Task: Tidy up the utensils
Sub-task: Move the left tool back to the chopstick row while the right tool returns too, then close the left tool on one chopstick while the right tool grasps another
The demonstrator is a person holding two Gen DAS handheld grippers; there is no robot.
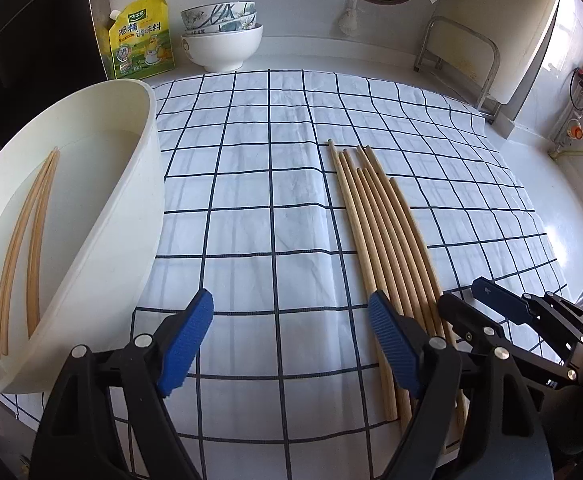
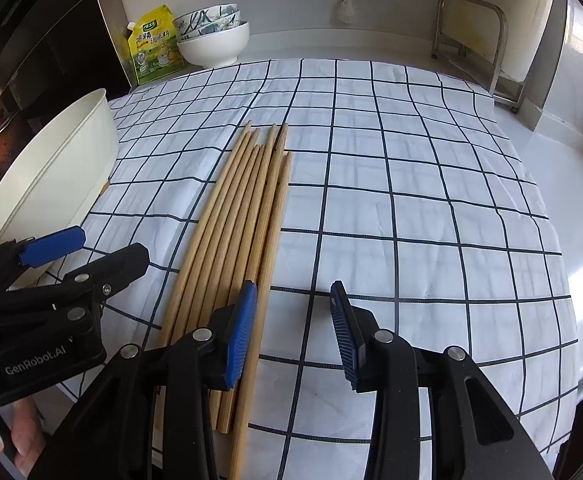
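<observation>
Chopsticks (image 2: 235, 216) beside the empty, parted right gripper (image 2: 291, 332) are best pinched singly; the left gripper (image 1: 291, 340) is spread wide, empty.

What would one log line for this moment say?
left gripper: open, empty | right gripper: open | chopsticks: on cloth | tub: holds two

both grippers are black plastic, angular linkage arms dotted with round silver pivot pins, tipped with ribbed blue pads (image 1: 187, 336). the left gripper (image 2: 91, 254) carries white "genrobot.ai" lettering, with bare fingers (image 2: 23, 436) wrapped around its handle.
</observation>
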